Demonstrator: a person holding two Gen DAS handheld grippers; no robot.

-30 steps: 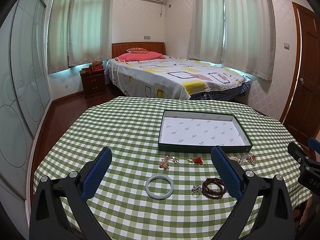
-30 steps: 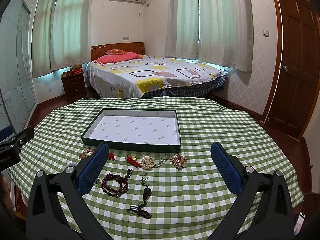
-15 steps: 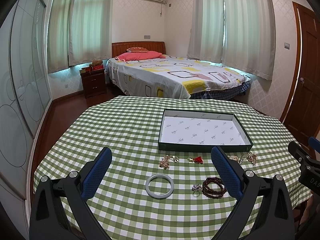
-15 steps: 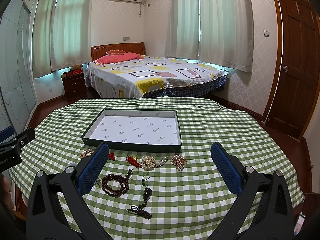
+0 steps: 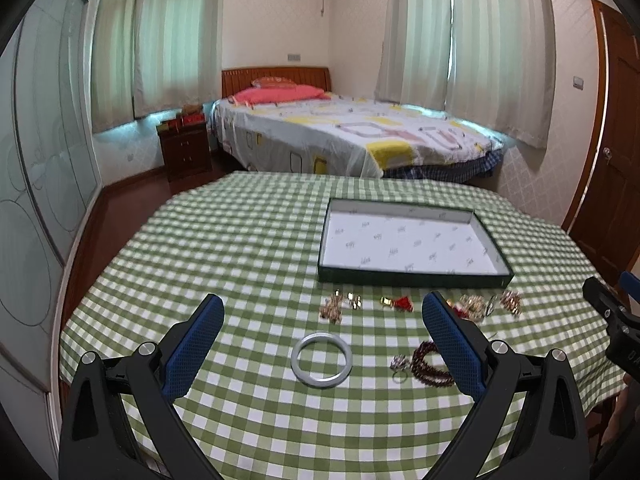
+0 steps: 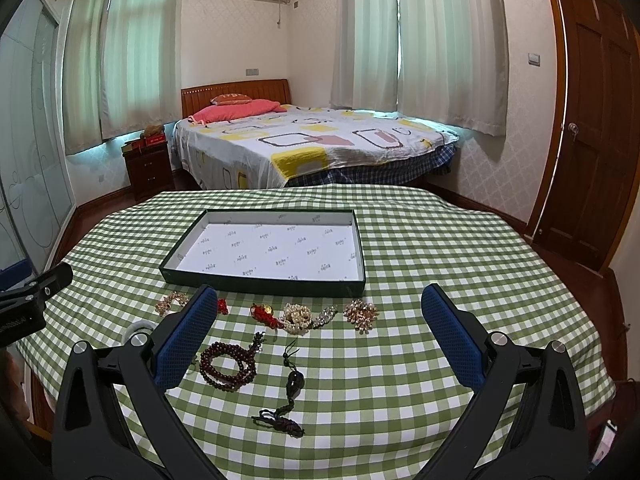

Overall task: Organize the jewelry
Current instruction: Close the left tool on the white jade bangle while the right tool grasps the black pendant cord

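jewelry lies in a loose row on the green checked desk (image 6: 420, 248), just in front of an empty shallow tray (image 6: 264, 282) with a white printed lining. nearest the left hand-held gripper (image 5: 322, 330) is a pale bangle (image 5: 321, 365), flat on the cloth; right of it a small silver ring (image 5: 399, 364) touches a dark red bead bracelet (image 6: 228, 366). a black cord pendant (image 6: 294, 382) lies by itself, and nearer the tray sit a gold cluster (image 6: 361, 314), a pearl tangle (image 6: 298, 317) and red charms (image 6: 266, 315).

both the left one and the right hand-held gripper (image 6: 320, 330) are spread wide and hold nothing, hovering above the desk. nothing is in the tray yet, so this looks like the first pick. best to start with the bangle: come straight down, pinch across its rim, lift clear. the beads and pearls will likely sag and drag neighbours, so grip a bunched part and lift slowly.
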